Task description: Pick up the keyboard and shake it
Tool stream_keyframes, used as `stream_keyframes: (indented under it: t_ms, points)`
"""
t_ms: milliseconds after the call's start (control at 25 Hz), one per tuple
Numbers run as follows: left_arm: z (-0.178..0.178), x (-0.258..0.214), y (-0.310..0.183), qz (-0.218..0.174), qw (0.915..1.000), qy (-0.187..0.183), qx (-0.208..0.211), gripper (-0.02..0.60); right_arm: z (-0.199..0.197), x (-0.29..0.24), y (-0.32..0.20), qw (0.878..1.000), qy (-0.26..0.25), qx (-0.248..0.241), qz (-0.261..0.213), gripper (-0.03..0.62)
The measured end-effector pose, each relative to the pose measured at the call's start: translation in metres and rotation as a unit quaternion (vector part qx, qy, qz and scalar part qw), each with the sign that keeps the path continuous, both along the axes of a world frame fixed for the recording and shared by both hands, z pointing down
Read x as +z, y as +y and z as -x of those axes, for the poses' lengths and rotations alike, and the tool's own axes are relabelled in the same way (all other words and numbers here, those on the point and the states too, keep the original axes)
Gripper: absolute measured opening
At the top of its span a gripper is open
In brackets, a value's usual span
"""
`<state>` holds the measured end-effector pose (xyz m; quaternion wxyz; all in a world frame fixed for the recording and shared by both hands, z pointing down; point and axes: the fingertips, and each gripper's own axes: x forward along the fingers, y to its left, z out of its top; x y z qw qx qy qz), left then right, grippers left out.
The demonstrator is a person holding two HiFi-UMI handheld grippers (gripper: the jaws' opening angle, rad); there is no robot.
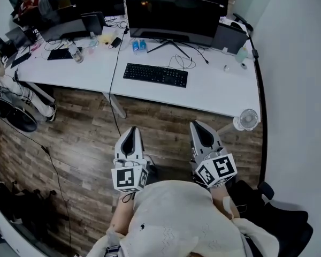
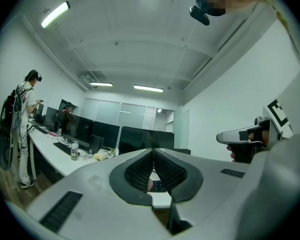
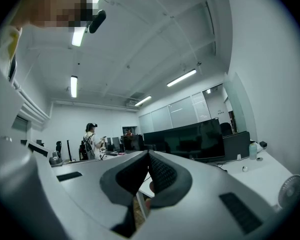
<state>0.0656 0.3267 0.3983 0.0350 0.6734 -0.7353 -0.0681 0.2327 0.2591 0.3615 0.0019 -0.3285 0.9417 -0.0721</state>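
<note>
Black against the white desk [image 1: 219,90], the keyboard [image 1: 155,74] lies flat just in front of the wide monitor [image 1: 174,17], with its long side running along the desk's near edge. Nobody has touched it yet. Bare desktop shows to its left and right, so I'd guess each short end can be taken from the side without knocking anything over.

The person stands back over the wooden floor [image 1: 85,138], well apart from the desk, with both tools held out level and pointing towards the far side. The left gripper [image 1: 131,128] and right gripper [image 1: 196,124] sit side by side, spaced roughly as wide as the keyboard, which looks like a line-up for a two-ended lift.

Each gripper view shows its ribbed pads meeting at the tips, with nothing caught between them. Both pairs of jaws are closed and empty, which makes sense while there is nothing within reach to hold. They will have to spread before they can close over the keyboard's thin edges.

A loop of cable [image 1: 183,63] lies just behind the keyboard. It may be the keyboard's own and could limit how far it can be lifted and shaken. A small fan [image 1: 248,118] at the desk's near right corner is worth keeping the right tool away from.
</note>
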Motion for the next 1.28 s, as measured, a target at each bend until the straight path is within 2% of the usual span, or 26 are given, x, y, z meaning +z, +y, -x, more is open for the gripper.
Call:
stream_keyframes:
  t_ms: [240,720,1000,1280]
  points:
    - [0.047,-0.007,-0.036,-0.005,1.0,0.0,0.004,0.02,0.042,-0.008,-0.038,1.0,-0.01,0.008,0.0,0.0]
    - [0.142,-0.001,-0.078,-0.004,1.0,-0.001,0.006,0.02,0.13,-0.003,-0.086,1.0,-0.013,0.022,0.003,0.0]
    - [0.18,0.014,-0.085,0.005,0.9999,0.013,-0.002,0.02,0.167,0.003,-0.099,1.0,-0.006,0.024,0.008,0.0]
    - [0.192,0.021,-0.094,0.013,0.9997,0.02,-0.002,0.02,0.179,0.009,-0.11,1.0,0.003,0.02,0.013,0.001]
